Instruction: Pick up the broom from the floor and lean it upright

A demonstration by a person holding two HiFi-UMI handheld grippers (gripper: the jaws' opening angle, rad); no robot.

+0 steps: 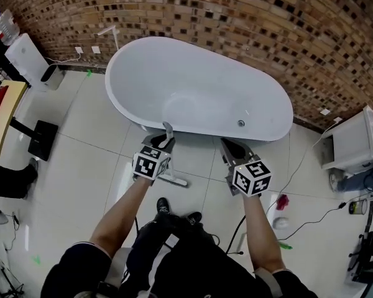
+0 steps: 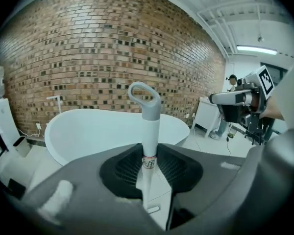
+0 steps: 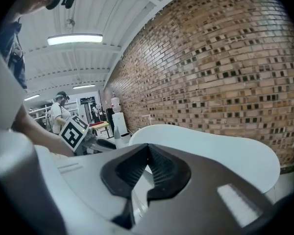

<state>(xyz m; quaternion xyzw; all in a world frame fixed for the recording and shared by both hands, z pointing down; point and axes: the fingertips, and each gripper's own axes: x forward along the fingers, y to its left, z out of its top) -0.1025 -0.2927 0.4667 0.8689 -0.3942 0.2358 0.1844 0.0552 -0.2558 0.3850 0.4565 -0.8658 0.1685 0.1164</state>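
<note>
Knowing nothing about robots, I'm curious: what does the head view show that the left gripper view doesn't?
Head view only: the person's legs, the marker cube on the left claw, a small red object. Left gripper view only: a ceiling light, a distant person. Both: the bathtub, brick wall, right claw, and the broom handle in the left claw.

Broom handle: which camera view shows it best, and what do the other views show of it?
The left gripper view: the broom handle stands close between the left gripper's jaws, grey loop on top. The head view shows its grey tip, small, by that gripper. The right gripper view does not show it clearly.
</note>
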